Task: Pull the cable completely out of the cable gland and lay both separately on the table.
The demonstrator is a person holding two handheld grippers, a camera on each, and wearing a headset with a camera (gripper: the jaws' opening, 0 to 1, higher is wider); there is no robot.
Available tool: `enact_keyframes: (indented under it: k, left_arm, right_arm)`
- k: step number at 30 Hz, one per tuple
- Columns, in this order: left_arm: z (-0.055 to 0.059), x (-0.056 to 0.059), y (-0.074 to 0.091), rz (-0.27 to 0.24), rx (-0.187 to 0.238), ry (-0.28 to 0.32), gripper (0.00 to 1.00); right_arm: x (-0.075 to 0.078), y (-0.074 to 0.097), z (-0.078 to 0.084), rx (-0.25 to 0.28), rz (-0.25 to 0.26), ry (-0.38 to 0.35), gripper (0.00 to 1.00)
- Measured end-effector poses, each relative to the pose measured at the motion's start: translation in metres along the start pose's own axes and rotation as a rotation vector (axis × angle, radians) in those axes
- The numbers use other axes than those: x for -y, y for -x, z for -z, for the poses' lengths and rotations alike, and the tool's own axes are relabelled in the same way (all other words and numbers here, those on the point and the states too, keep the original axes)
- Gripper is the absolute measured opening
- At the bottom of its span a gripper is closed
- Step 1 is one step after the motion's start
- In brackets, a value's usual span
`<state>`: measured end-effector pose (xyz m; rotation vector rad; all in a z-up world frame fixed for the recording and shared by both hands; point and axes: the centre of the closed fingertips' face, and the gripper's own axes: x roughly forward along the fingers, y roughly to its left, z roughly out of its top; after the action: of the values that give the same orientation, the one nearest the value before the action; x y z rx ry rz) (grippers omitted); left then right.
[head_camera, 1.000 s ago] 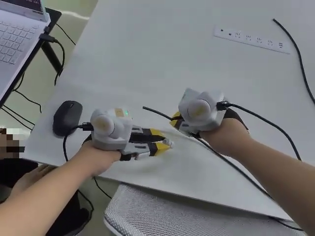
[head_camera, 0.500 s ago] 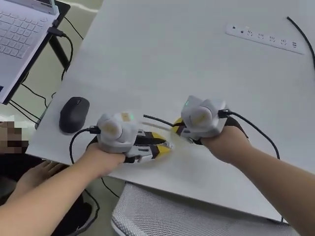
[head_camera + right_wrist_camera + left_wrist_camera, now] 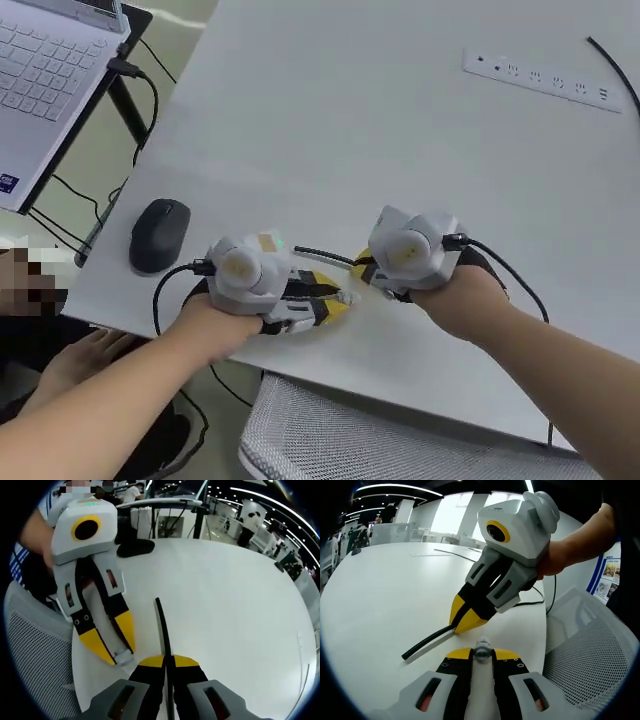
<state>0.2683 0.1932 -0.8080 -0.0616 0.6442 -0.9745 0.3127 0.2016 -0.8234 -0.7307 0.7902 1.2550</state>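
The left gripper (image 3: pixel 335 298) had its yellow-tipped jaws pressed onto a small pale grey cable gland (image 3: pixel 481 649). The gland sat between the tips with its round end facing forward. The right gripper (image 3: pixel 167 661) had its jaws pinched shut on a thin black cable (image 3: pixel 161 625). In the right gripper view, the cable ran out from between the tips toward 12 o'clock and stopped at a free end. Whether that end touched the white table (image 3: pixel 350 130) or hung just over it could not be told.

The cable and the gland were apart, with no cable passing through the gland. In the left gripper view, the cable's free end lay at 9 o'clock of the gland, near it but not touching.

In the head view, both grippers were low over the table's near edge, tips close together. The left tips were at about 7 o'clock of the right tips. The cable's loose length reached from the right gripper toward 9 o'clock.

A black computer mouse (image 3: pixel 158 234) sat at 9 o'clock of the left gripper. An open laptop (image 3: pixel 45 70) stood at 10 o'clock of the picture, with a blue sticker (image 3: pixel 8 183) whose print was too small to read. A white power strip (image 3: pixel 540 78) lay at 1 o'clock, well apart from the grippers. A grey mesh chair (image 3: pixel 340 440) showed at 6 o'clock. In the left gripper view, a wall poster (image 3: pixel 610 572) at 3 o'clock bore writing too small to read.
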Motion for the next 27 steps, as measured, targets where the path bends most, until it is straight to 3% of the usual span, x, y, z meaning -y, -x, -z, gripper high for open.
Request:
enact_keyframes:
  k: [6, 11, 21, 27]
  left_arm:
    - [0.000, 0.001, 0.000, -0.004, -0.010, -0.026, 0.16]
    - [0.006, 0.000, 0.000, -0.007, -0.049, -0.036, 0.16]
    - [0.006, -0.001, 0.001, -0.013, -0.045, -0.036, 0.17]
    - [0.006, 0.001, 0.003, -0.009, -0.047, -0.020, 0.20]
  right_arm:
    - [0.000, 0.000, 0.000, -0.014, 0.007, 0.005, 0.00]
    - [0.000, -0.001, 0.000, -0.025, 0.006, -0.001, 0.01]
    - [0.002, 0.000, -0.001, -0.038, 0.031, 0.012, 0.07]
    - [0.007, 0.013, 0.000, -0.027, 0.056, 0.001, 0.09]
